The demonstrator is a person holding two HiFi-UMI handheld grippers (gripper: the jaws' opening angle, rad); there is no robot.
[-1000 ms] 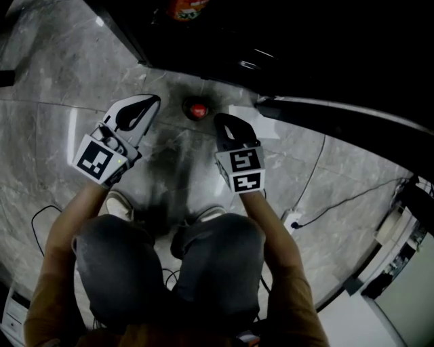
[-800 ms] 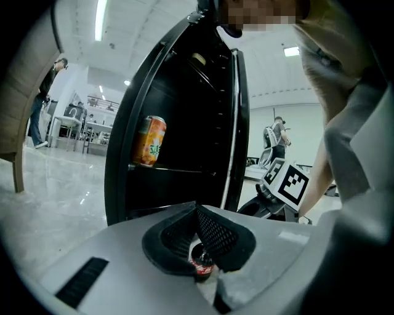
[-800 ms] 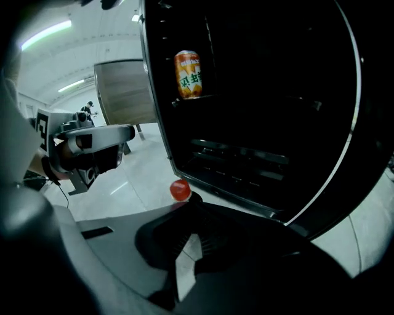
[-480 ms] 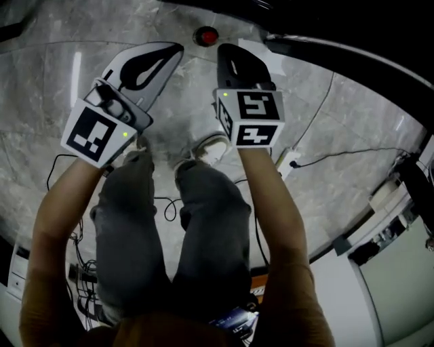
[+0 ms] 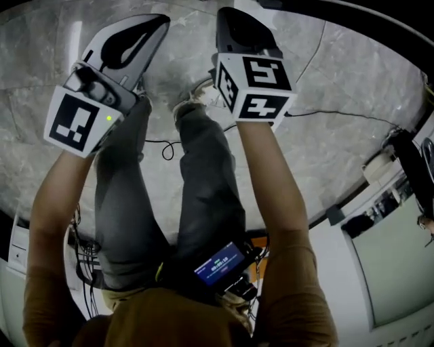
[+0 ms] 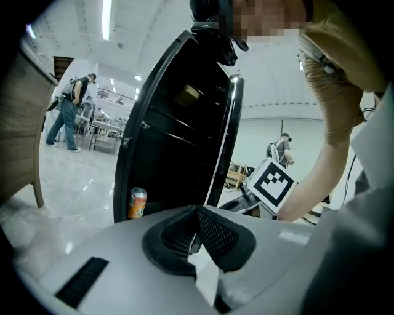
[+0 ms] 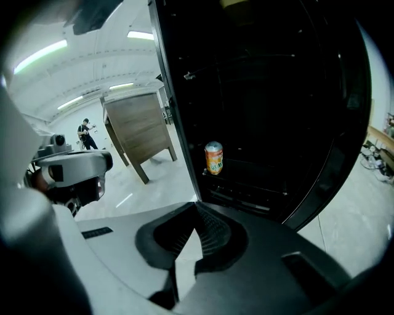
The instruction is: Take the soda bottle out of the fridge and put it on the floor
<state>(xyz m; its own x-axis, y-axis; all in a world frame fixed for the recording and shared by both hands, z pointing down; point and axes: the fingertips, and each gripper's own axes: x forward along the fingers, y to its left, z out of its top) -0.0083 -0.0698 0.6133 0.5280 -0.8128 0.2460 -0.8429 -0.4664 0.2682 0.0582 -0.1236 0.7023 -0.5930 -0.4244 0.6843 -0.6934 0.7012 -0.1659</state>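
No soda bottle shows in any view at this moment. In the head view my left gripper (image 5: 154,23) and right gripper (image 5: 228,16) are held up side by side over the grey marble floor (image 5: 339,122), above the person's legs. Both point at the open black fridge (image 6: 178,123) (image 7: 277,92). The left gripper (image 6: 196,212) is shut with nothing between its pads, and so is the right gripper (image 7: 197,212). An orange can (image 6: 136,203) (image 7: 213,158) stands on a low shelf inside the fridge.
A wooden cabinet (image 7: 138,126) stands left of the fridge. Black cables (image 5: 166,146) trail over the floor by the person's feet, and white furniture (image 5: 393,271) lies to the right. People stand far back in the hall (image 6: 68,111).
The head view has swung back from the fridge. The red-capped bottle standing on the floor and the fridge's base have slid out at the top. Both grippers now sit higher in the picture.
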